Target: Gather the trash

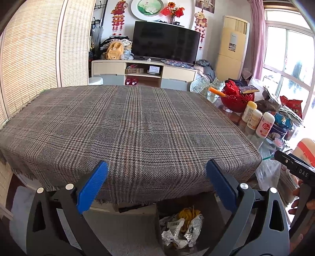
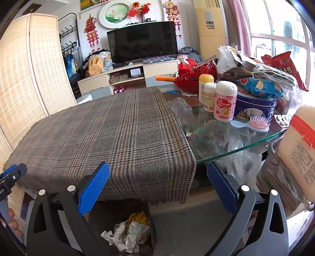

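Hovering side by side at the near edge of the table, the left gripper (image 1: 157, 185) and the right gripper (image 2: 158, 186) both have their blue fingers spread wide with nothing between them. Below the plaid cloth (image 1: 126, 126), a dark bin (image 1: 171, 208) on the floor holds crumpled paper trash (image 1: 182, 230) and a yellow scrap. Bottles (image 2: 224, 101) and snack bags crowd the glass tabletop (image 2: 246, 143) to the right.

— What sort of place is this?
— A home's living room: a television (image 1: 165, 42) stands on a low cabinet (image 1: 144, 73), red festive hangings (image 1: 118, 14) decorate the wall, and a plaid cloth (image 1: 126, 126) covers the table.
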`<state>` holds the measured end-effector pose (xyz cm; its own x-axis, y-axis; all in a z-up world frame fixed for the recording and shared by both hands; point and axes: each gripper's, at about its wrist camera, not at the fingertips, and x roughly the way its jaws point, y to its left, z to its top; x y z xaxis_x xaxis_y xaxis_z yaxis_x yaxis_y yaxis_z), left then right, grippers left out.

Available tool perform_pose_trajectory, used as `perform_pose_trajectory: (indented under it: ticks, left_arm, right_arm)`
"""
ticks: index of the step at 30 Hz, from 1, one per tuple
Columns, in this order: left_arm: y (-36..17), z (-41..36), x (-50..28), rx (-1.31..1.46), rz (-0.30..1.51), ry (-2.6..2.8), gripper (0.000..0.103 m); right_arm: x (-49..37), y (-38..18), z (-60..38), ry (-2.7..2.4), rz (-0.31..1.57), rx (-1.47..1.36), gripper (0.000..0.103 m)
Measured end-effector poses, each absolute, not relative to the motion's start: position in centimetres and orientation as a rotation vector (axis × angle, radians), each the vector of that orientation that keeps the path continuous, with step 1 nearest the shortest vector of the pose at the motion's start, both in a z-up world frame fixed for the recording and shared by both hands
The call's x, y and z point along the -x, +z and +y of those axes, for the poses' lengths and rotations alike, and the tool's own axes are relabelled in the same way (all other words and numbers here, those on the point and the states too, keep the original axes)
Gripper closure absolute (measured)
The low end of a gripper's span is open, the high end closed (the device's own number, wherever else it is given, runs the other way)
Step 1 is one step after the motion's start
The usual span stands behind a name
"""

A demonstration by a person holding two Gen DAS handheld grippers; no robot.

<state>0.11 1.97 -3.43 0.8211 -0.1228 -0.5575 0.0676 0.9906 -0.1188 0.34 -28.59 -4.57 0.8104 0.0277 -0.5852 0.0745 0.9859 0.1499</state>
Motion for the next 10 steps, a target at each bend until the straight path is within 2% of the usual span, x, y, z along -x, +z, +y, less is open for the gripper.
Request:
perform_pose_trajectory:
  ticks: [10]
  left_arm:
    - [-3.25, 1.85, -0.21, 0.053, 0.594, -0.079, 0.008]
  right_arm:
    - [-0.33, -4.83, -28.50, -0.021, 0.634, -0.167, 0.003]
